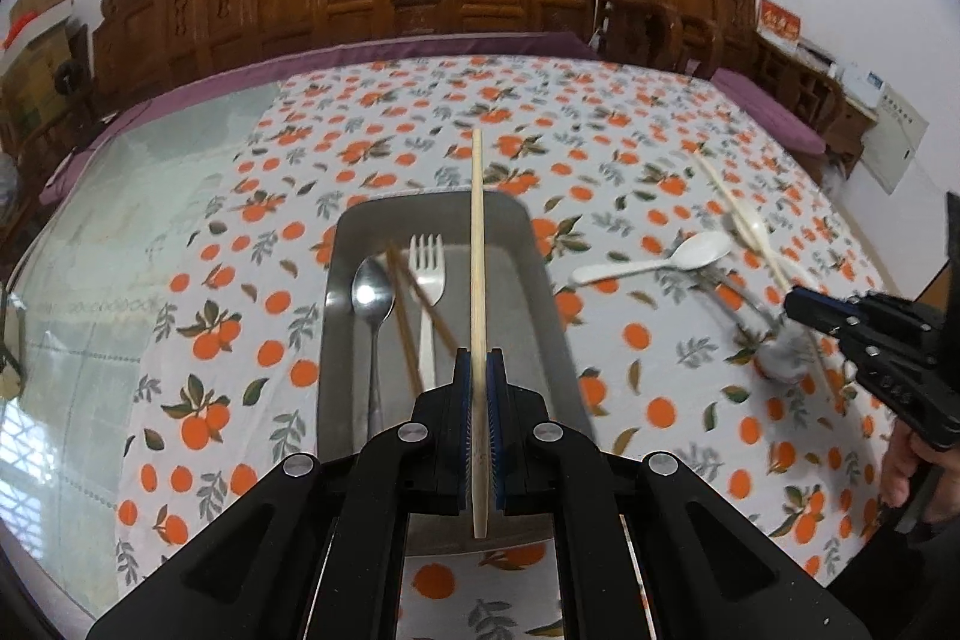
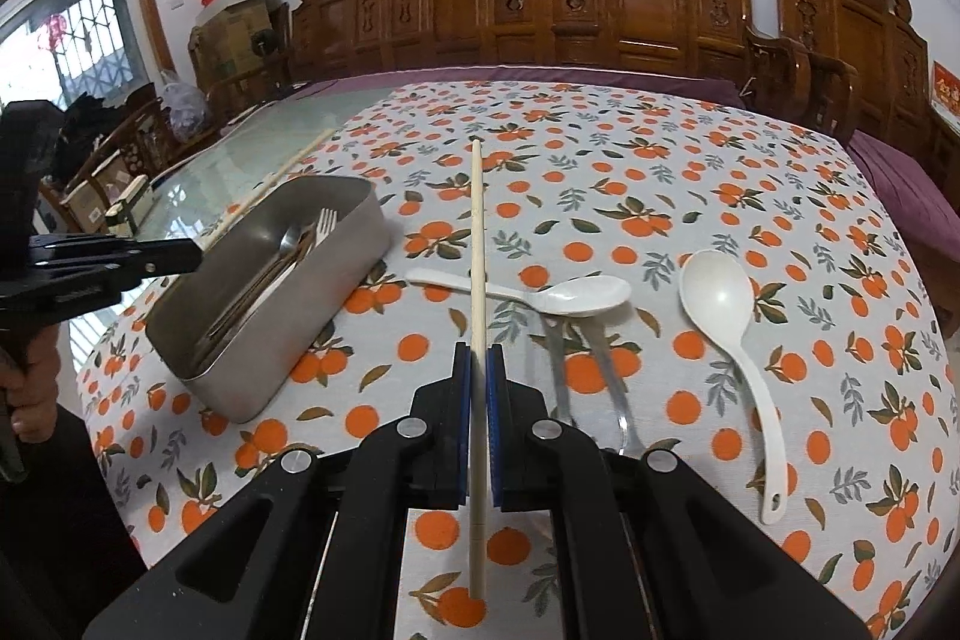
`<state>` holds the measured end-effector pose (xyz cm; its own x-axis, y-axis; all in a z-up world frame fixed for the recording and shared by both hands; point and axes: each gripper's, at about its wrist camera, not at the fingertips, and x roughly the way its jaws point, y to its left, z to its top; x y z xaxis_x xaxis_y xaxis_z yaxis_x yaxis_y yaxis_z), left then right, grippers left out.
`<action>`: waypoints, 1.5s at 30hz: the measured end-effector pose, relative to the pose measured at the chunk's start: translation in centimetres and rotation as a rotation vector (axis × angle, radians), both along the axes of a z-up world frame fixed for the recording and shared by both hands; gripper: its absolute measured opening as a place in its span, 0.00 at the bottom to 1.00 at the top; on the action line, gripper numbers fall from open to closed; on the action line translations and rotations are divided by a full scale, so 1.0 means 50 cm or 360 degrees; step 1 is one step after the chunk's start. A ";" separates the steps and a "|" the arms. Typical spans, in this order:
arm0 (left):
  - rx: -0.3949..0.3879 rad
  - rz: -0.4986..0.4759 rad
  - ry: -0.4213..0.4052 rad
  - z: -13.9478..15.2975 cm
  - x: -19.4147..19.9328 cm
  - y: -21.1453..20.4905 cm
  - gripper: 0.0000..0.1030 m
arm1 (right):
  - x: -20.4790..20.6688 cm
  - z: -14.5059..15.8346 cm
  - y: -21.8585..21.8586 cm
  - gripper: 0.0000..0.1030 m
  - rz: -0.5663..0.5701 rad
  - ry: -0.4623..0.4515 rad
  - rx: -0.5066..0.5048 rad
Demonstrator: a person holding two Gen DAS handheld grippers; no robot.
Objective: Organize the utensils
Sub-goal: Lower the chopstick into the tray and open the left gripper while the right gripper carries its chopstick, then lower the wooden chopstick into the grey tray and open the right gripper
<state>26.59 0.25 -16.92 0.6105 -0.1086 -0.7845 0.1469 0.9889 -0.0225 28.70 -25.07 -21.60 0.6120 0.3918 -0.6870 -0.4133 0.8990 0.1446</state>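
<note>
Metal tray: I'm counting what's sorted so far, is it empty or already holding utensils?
Holding utensils: the metal tray contains a metal spoon, a fork and dark chopsticks.

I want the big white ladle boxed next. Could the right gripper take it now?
Probably not yet: the right gripper is shut on a chopstick. The ladle itself lies uncovered on the tablecloth.
</note>
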 end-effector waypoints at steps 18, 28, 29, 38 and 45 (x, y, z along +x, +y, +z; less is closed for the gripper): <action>0.0074 0.0055 0.0196 -0.083 0.032 0.032 0.04 | -0.010 -0.008 0.028 0.06 0.0054 0.0040 -0.0005; 0.0024 0.0057 0.0157 -0.063 0.033 0.043 0.04 | -0.021 -0.015 0.056 0.06 0.0099 0.0056 -0.0036; 0.0020 0.0055 0.0154 -0.060 0.033 0.043 0.05 | -0.022 -0.015 0.057 0.06 0.0099 0.0056 -0.0040; -0.0016 0.0066 0.0042 -0.020 0.026 0.061 0.22 | -0.016 0.014 0.092 0.06 0.0114 0.0048 0.0004; -0.0029 0.0106 -0.0028 0.002 0.023 0.086 0.48 | 0.002 0.032 0.135 0.06 0.0148 0.0062 0.0094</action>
<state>27.73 4.58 -16.82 0.6304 -0.0817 -0.7720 0.0816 0.9959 -0.0387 28.82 -18.30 -19.98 0.5443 0.4863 -0.6836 -0.4875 0.8465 0.2141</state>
